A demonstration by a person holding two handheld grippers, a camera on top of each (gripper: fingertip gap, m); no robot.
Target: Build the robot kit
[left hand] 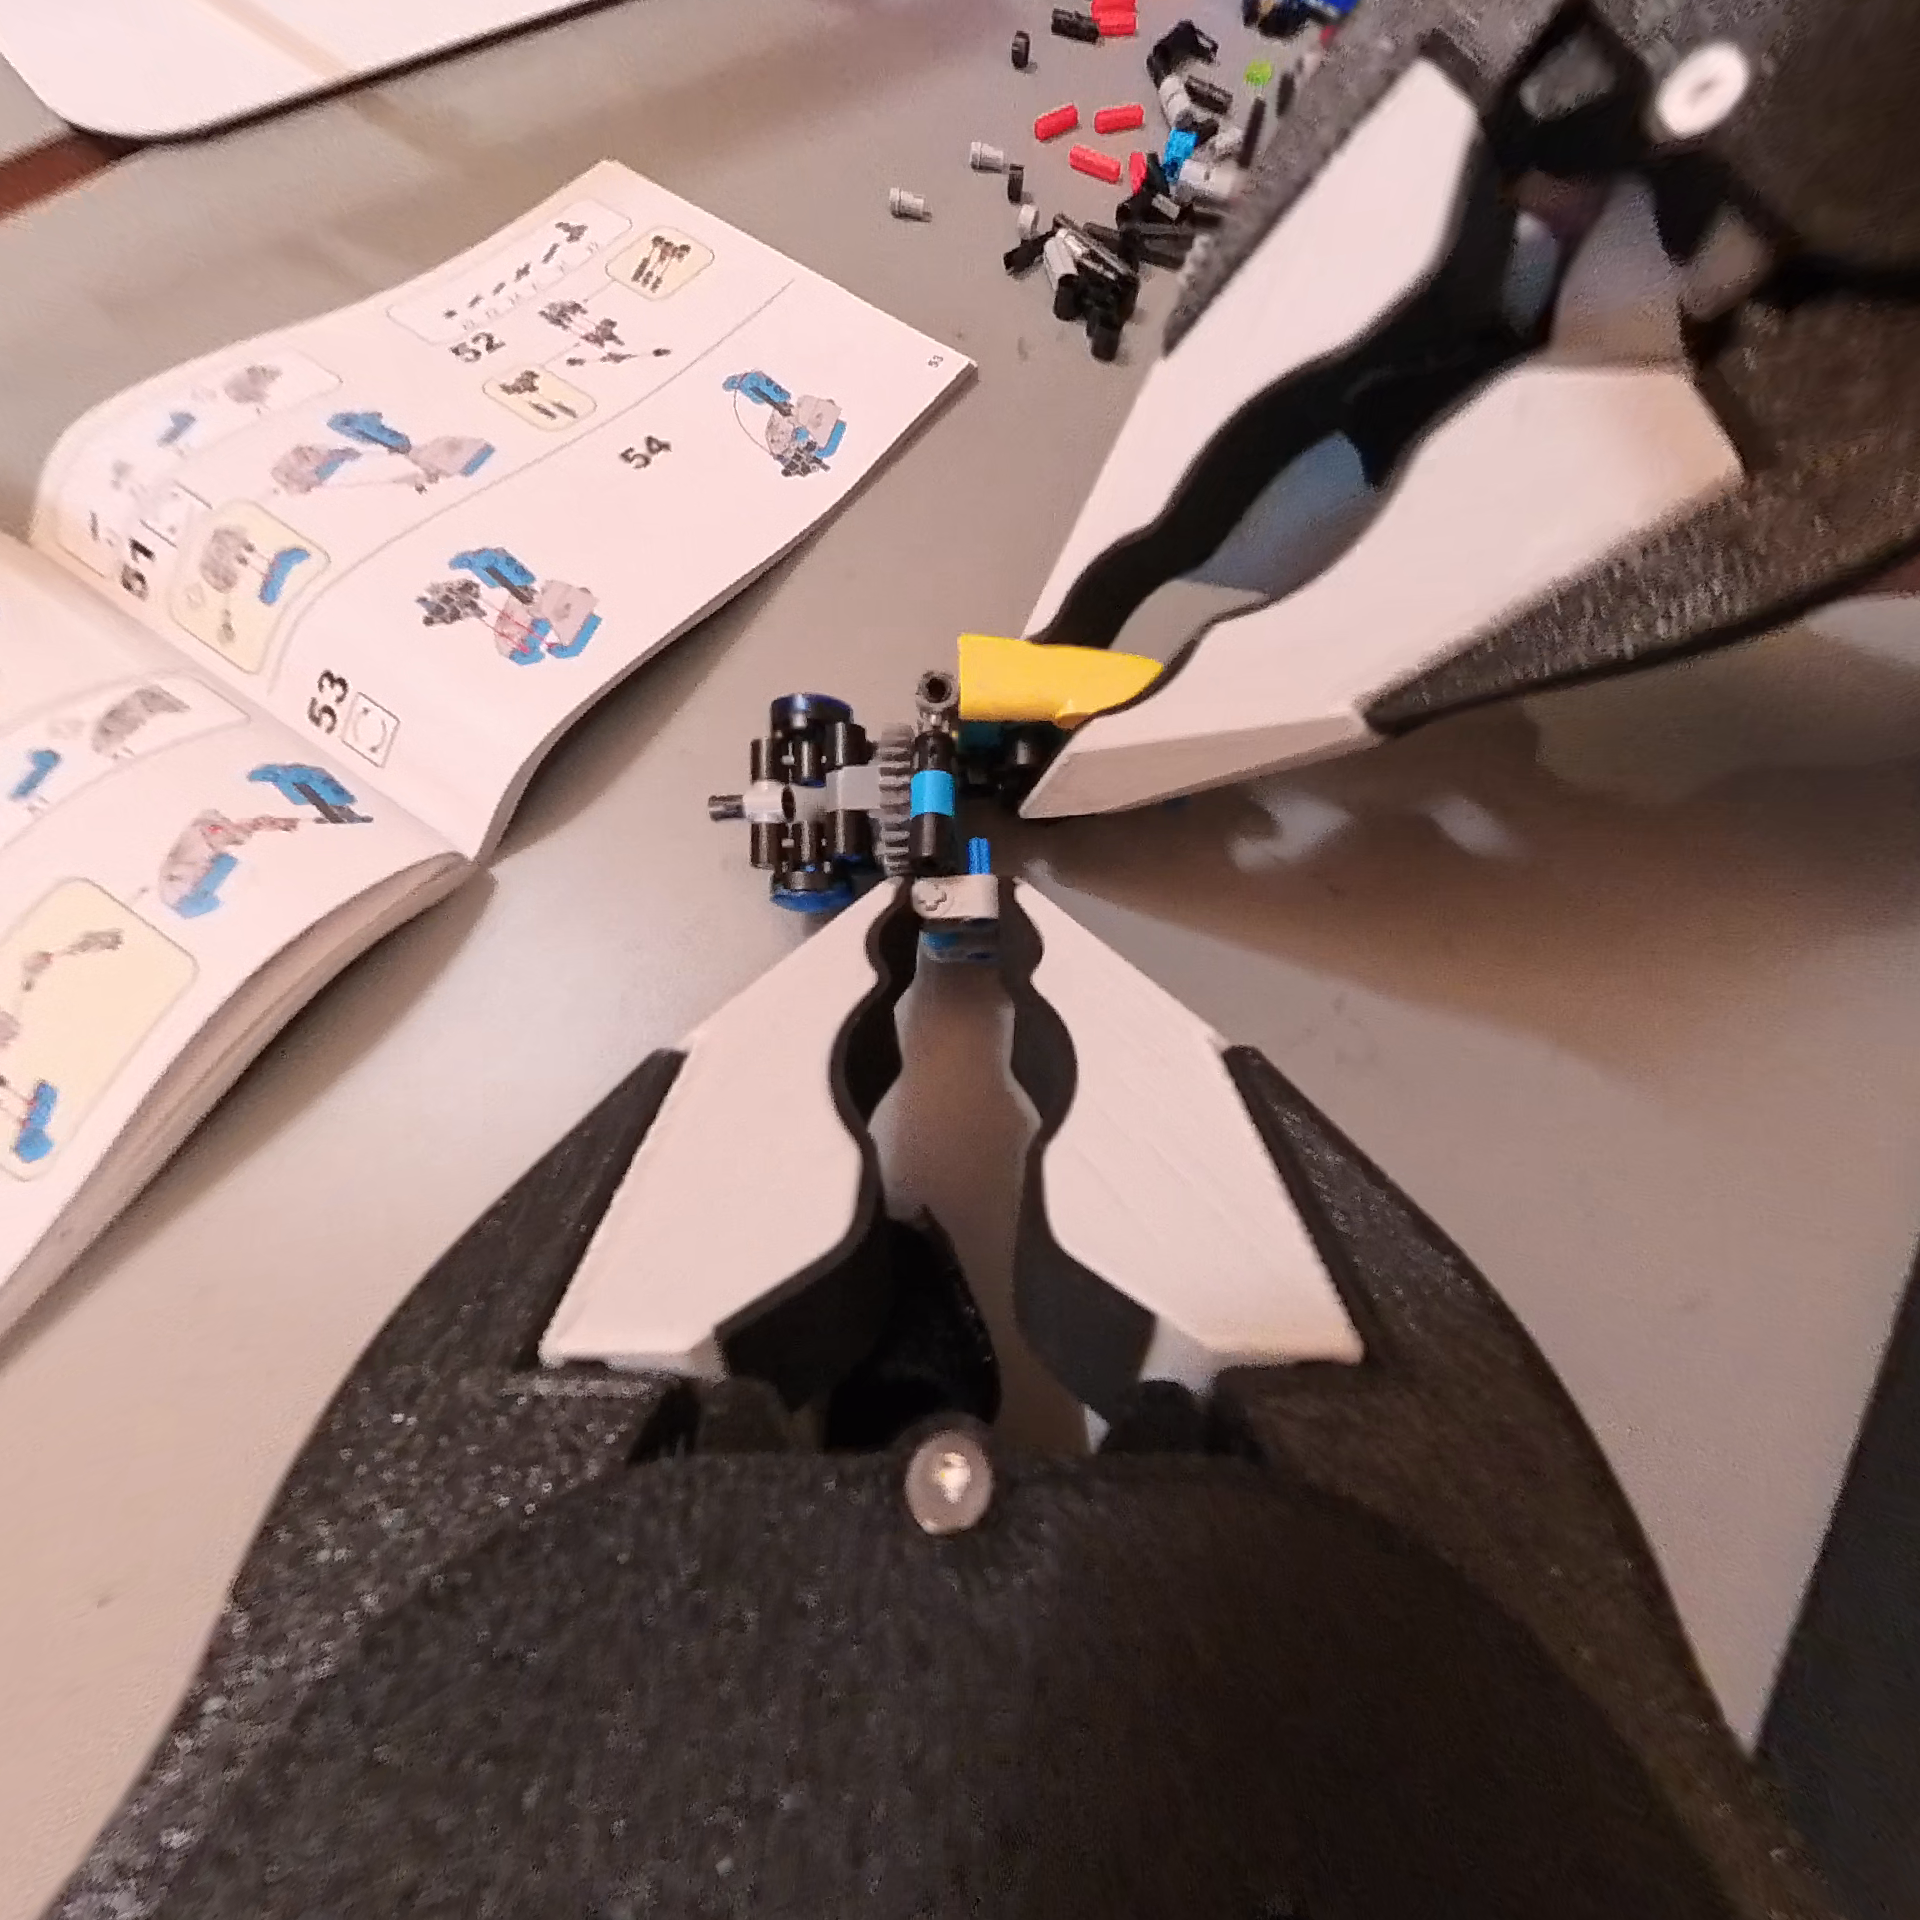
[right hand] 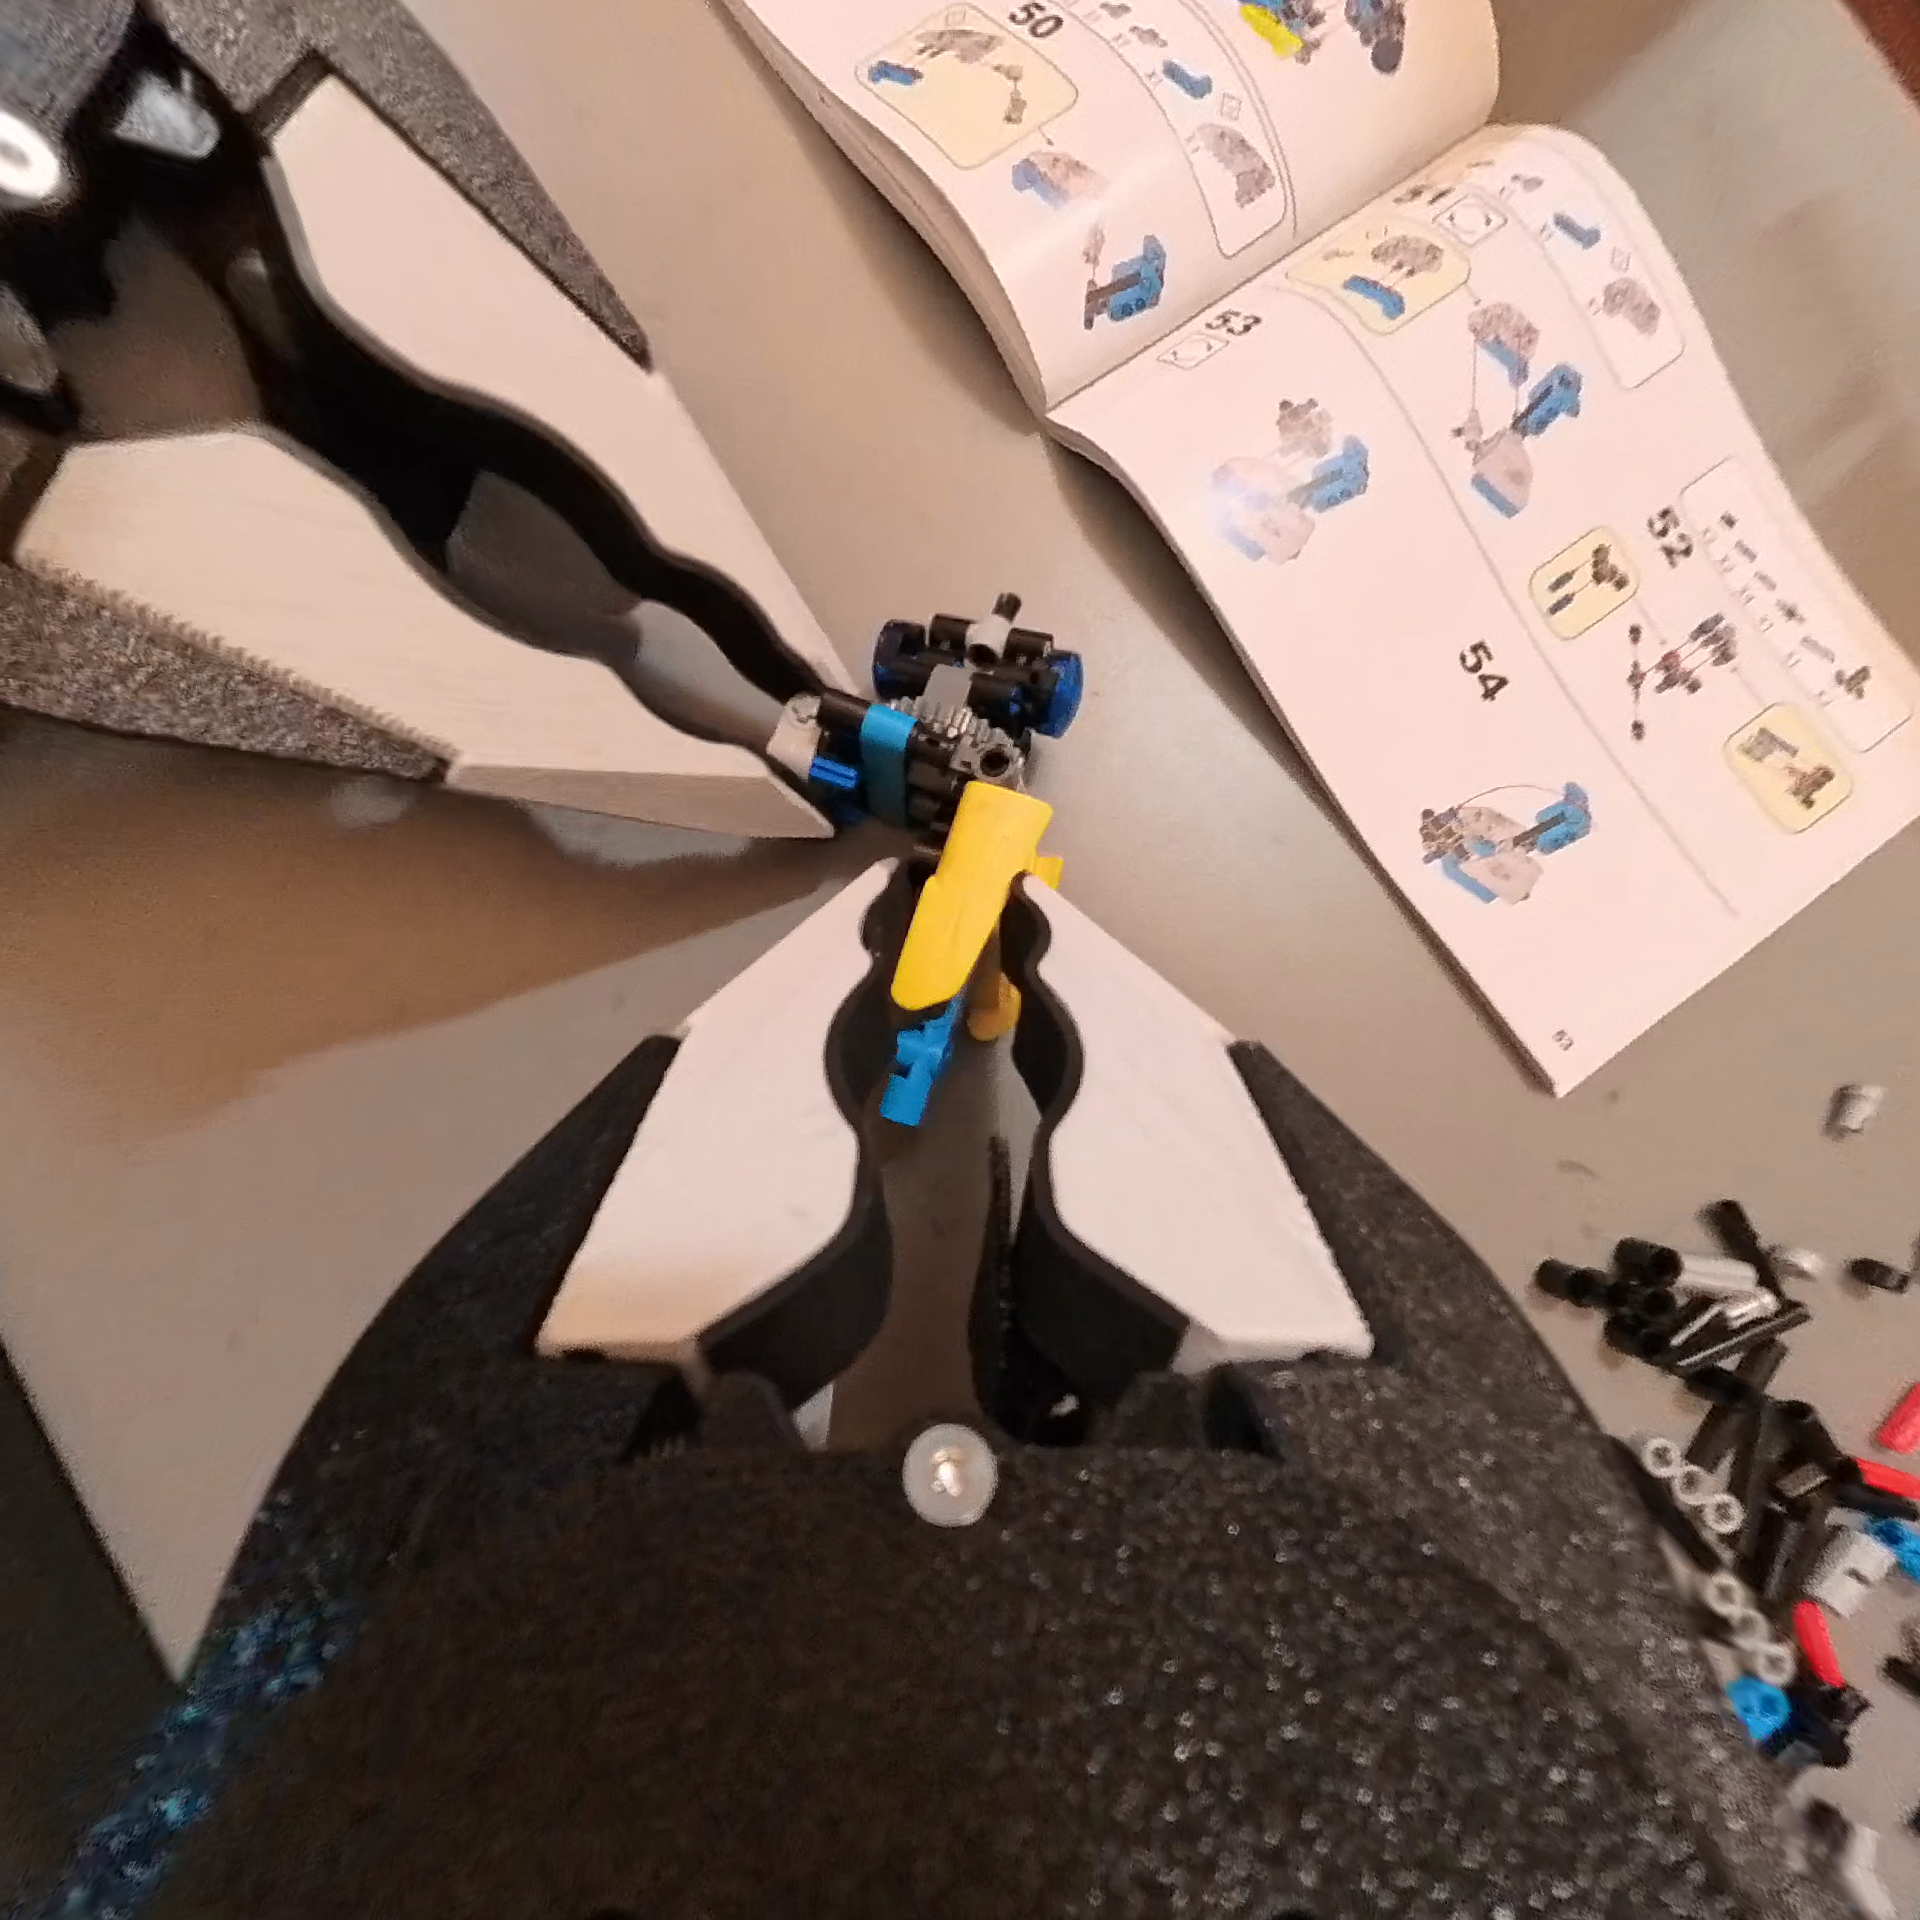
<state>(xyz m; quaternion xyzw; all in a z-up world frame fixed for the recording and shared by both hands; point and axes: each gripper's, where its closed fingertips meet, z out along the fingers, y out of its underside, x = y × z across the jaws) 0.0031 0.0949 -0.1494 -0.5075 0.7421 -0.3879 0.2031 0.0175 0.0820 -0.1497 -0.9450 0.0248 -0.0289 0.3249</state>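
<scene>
A small brick assembly (left hand: pixel 852 800) of black, grey and blue parts with a grey gear hangs between my two grippers above the grey table. My left gripper (left hand: pixel 951 904) is shut on the assembly's near end, on a grey and blue connector piece (left hand: pixel 956 899). My right gripper (right hand: pixel 961 883) is shut on a yellow curved panel (right hand: pixel 966 904) with a blue piece (right hand: pixel 920 1070) under it; the panel touches the assembly (right hand: pixel 956 717). In the left wrist view the right gripper (left hand: pixel 1091 717) comes in from the upper right, holding the yellow panel (left hand: pixel 1039 675).
An open instruction booklet (left hand: pixel 416 499) lies on the table left of the assembly; it also shows in the right wrist view (right hand: pixel 1455 520). A pile of loose black, red, grey and blue parts (left hand: pixel 1122 177) lies at the far right, also in the right wrist view (right hand: pixel 1745 1434). My two grippers' fingertips are within a few centimetres of each other.
</scene>
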